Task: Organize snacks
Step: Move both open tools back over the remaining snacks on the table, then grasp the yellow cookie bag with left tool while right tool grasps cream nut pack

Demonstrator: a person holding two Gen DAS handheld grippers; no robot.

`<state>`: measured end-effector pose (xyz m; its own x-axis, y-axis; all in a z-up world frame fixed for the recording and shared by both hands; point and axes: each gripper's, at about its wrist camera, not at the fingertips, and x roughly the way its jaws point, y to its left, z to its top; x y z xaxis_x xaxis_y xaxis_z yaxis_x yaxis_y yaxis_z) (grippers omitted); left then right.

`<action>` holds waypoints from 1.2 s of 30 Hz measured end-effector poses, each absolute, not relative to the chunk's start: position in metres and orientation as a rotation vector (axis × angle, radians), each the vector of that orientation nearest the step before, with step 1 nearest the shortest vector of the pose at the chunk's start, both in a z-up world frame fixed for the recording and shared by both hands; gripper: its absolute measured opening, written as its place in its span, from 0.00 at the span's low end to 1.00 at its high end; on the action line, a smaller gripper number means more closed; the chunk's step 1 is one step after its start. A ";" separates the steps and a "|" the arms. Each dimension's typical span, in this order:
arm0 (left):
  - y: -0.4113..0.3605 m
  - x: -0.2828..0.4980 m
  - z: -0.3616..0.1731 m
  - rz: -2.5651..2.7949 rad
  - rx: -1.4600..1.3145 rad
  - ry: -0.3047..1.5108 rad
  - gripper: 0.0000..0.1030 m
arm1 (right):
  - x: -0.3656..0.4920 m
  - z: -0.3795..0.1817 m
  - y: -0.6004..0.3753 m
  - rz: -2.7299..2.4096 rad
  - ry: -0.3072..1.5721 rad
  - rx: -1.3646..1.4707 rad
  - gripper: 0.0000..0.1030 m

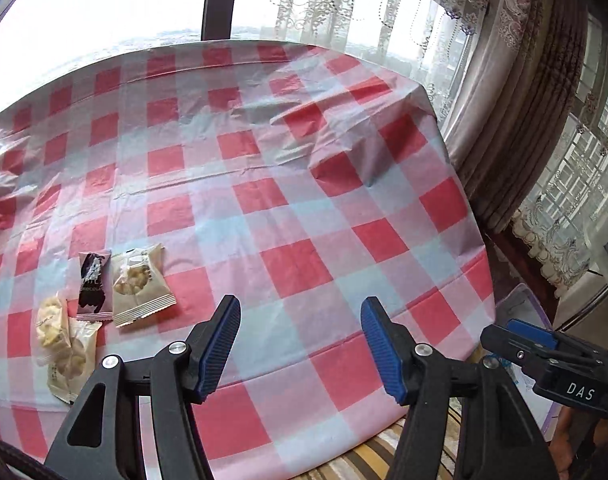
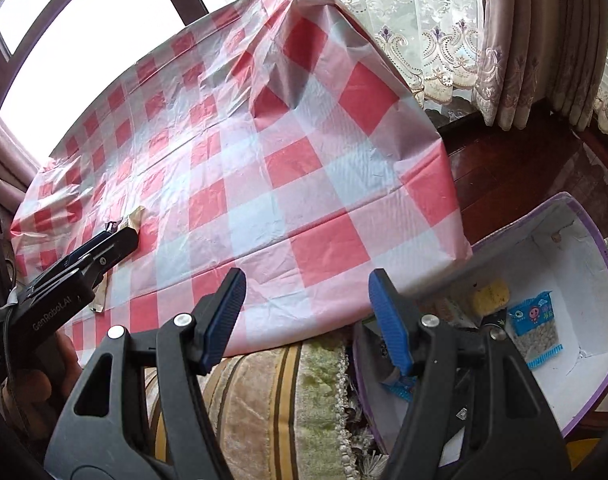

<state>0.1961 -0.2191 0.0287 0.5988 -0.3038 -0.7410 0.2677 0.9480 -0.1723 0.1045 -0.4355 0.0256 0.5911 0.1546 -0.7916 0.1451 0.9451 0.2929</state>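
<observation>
Snack packets (image 2: 537,330) in purple-rimmed box (image 2: 595,240)

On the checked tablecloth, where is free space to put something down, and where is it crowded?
The checked tablecloth is bare from its middle to the far edge by the window and to the curtain side. Crowded: the near corner, where four snack packets lie together. The purple-rimmed box beside the table has bare floor at its far end; packets fill its near part.
</observation>
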 end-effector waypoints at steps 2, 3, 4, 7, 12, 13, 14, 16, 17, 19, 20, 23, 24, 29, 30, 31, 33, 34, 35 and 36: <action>-0.198 0.201 0.026 -0.283 -0.084 0.868 0.61 | 0.111 0.028 -0.423 0.020 0.945 0.336 0.65; -0.187 0.204 0.025 -0.257 -0.102 0.869 0.61 | 0.115 0.029 -0.417 0.028 0.945 0.329 0.65; -0.176 0.206 0.023 -0.228 -0.119 0.871 0.61 | 0.118 0.029 -0.411 0.034 0.945 0.322 0.65; -0.142 0.212 0.019 -0.139 -0.171 0.869 0.61 | 0.130 0.031 -0.392 0.053 0.948 0.300 0.65; -0.092 0.219 0.010 -0.007 -0.234 0.873 0.62 | 0.147 0.034 -0.360 0.090 0.949 0.255 0.65; -0.083 0.220 0.008 0.021 -0.244 0.875 0.62 | 0.150 0.034 -0.354 0.098 0.952 0.244 0.65; -0.075 0.221 0.006 0.047 -0.254 0.879 0.62 | 0.152 0.033 -0.347 0.103 0.953 0.233 0.65; -0.062 0.223 0.001 0.084 -0.276 0.889 0.62 | 0.157 0.032 -0.335 0.122 0.956 0.215 0.65; -0.056 0.224 -0.003 0.099 -0.283 0.896 0.62 | 0.159 0.032 -0.328 0.136 0.957 0.207 0.65; -0.047 0.226 -0.008 0.130 -0.291 0.909 0.62 | 0.164 0.030 -0.316 0.152 0.962 0.189 0.65; -0.043 0.226 -0.011 0.144 -0.296 0.916 0.62 | 0.166 0.030 -0.310 0.160 0.964 0.180 0.65; -0.032 0.228 -0.018 0.160 -0.316 0.936 0.62 | 0.173 0.028 -0.293 0.181 0.969 0.156 0.65; -0.030 0.229 -0.020 0.164 -0.318 0.940 0.62 | 0.175 0.027 -0.288 0.188 0.972 0.150 0.65; -0.025 0.233 -0.034 0.148 -0.350 0.994 0.62 | 0.186 0.020 -0.261 0.218 0.989 0.113 0.65; -0.025 0.234 -0.037 0.140 -0.355 1.004 0.62 | 0.188 0.019 -0.256 0.224 0.992 0.105 0.65; -0.026 0.235 -0.039 0.132 -0.356 1.011 0.62 | 0.190 0.017 -0.251 0.231 0.995 0.097 0.65; -0.028 0.237 -0.041 0.125 -0.349 1.016 0.62 | 0.195 0.014 -0.241 0.241 1.000 0.081 0.65; -0.029 0.237 -0.041 0.122 -0.342 1.016 0.62 | 0.197 0.012 -0.236 0.245 1.003 0.075 0.65; -0.029 0.238 -0.041 0.119 -0.335 1.015 0.61 | 0.200 0.010 -0.231 0.249 1.009 0.067 0.65; -0.029 0.239 -0.041 0.117 -0.332 1.012 0.60 | 0.203 0.008 -0.226 0.254 1.013 0.061 0.65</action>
<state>0.2391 -0.0291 -0.0408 0.5284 -0.0562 -0.8471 -0.2486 0.9438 -0.2176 0.2028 -0.2261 0.0081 0.5023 0.2384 -0.8312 -0.1824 0.9688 0.1677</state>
